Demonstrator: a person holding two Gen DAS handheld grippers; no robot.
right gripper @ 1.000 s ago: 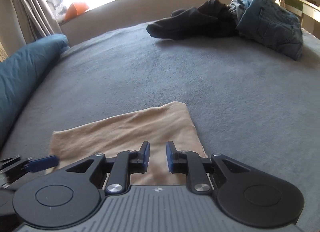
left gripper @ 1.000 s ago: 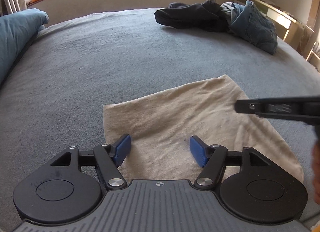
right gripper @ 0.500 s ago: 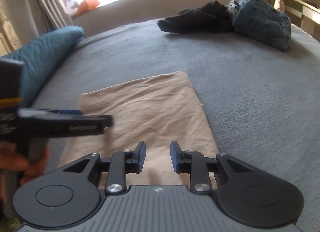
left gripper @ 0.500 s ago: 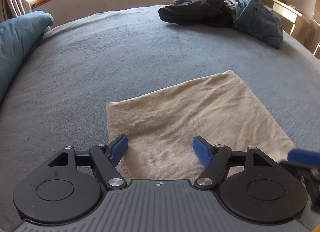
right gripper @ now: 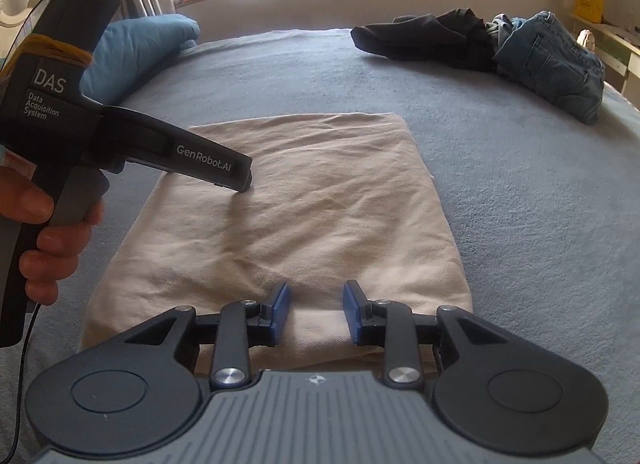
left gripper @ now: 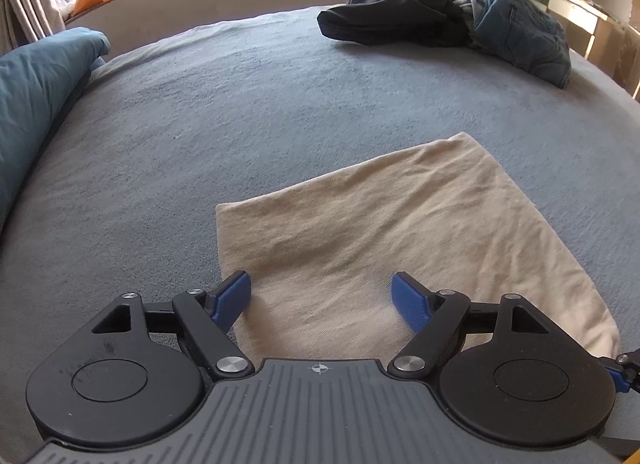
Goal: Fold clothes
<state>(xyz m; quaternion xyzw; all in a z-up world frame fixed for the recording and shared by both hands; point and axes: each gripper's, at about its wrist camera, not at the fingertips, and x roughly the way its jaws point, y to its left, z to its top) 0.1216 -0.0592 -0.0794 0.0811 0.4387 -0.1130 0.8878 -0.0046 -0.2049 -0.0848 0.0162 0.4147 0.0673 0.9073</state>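
Beige folded cloth (right gripper: 296, 216), flat on grey bed (left gripper: 240, 112). Left gripper (left gripper: 322, 298): jaws wide, just opening, apparently above cloth. Right gripper (right gripper: 316, 312): jaws narrower, just opening, gripping nothing. Dark clothes pile (right gripper: 480, 44), far right.

Before you lies a beige garment (right gripper: 304, 208), soft matt woven cloth, lightly creased. It rests on a grey-blue bed cover (left gripper: 240, 112) with a fuzzy, napped surface. Your grippers are matt black plastic with ribbed grey housings, shiny metal pivot pins and blue pads (right gripper: 280, 304). Further off lie faded denim jeans (right gripper: 556, 60) and a dark matt garment (right gripper: 424, 38).
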